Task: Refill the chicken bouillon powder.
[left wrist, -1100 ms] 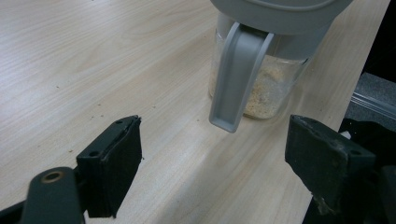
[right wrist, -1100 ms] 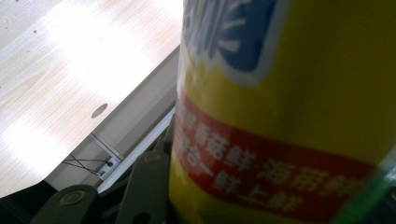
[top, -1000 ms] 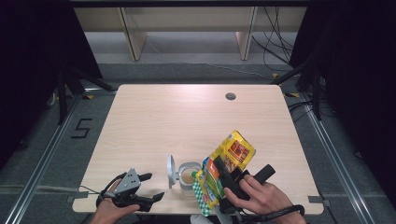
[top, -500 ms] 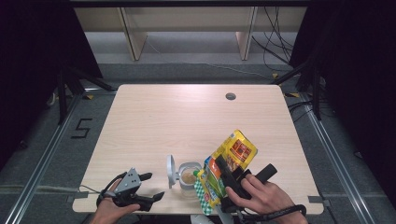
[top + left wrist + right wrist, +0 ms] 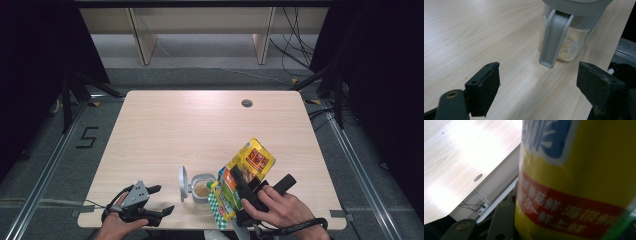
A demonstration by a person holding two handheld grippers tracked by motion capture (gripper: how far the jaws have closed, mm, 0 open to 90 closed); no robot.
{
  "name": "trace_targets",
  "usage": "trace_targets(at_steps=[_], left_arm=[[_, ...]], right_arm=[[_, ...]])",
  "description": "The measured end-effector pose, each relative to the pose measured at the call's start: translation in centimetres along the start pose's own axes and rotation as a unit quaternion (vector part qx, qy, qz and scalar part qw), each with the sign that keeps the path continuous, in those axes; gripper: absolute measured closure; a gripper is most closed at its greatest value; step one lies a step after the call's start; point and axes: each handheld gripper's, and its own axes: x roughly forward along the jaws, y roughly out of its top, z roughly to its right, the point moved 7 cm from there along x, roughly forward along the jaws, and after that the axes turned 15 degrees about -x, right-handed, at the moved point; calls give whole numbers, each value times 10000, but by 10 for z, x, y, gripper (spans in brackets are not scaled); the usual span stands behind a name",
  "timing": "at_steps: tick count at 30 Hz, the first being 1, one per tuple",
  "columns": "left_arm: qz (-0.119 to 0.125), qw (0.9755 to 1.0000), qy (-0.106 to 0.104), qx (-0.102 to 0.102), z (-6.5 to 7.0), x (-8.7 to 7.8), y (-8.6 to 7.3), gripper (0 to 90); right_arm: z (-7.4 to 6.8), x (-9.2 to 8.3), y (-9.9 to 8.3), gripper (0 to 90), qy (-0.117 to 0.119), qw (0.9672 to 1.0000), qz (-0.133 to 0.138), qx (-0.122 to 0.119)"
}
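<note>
Nothing is differing from a second ago: both my grippers are staying where they were. My right gripper (image 5: 239, 186) is clamping the yellow pouch (image 5: 248, 162), tilted above the jar (image 5: 202, 189) near the table's (image 5: 200, 125) front edge; the pouch's red band (image 5: 564, 207) is showing blurred Chinese characters I cannot read. The jar, lid (image 5: 182, 183) flipped open, is holding beige granules. My left gripper (image 5: 152, 200) is resting wide open, gripping nothing.

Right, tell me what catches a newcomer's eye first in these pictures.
The bright yellow packet stands out first, tilted near the table's front edge in the right gripper. Just left of it sits a clear jar of pale crumbs, its grey lid flipped open. The left gripper rests open at the front left corner, jaws towards the jar.
</note>
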Motion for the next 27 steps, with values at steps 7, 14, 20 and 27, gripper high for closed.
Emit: trace_targets(at_steps=[7, 14, 20, 27], left_arm=[[49, 9999, -52, -85, 2, 1, 0, 183], [53, 9999, -29, -122, 1, 1, 0, 183], [121, 9997, -64, -183, 1, 3, 0, 183], [83, 9999, -38, -141, 0, 1, 0, 183]], right_arm=[[5, -1, 0, 658, -19, 9998, 21, -202], [2, -1, 1, 658, 33, 9998, 6, -184], [2, -1, 1, 658, 41, 10000, 12, -68], [3, 0, 1, 658, 14, 9999, 48, -158]])
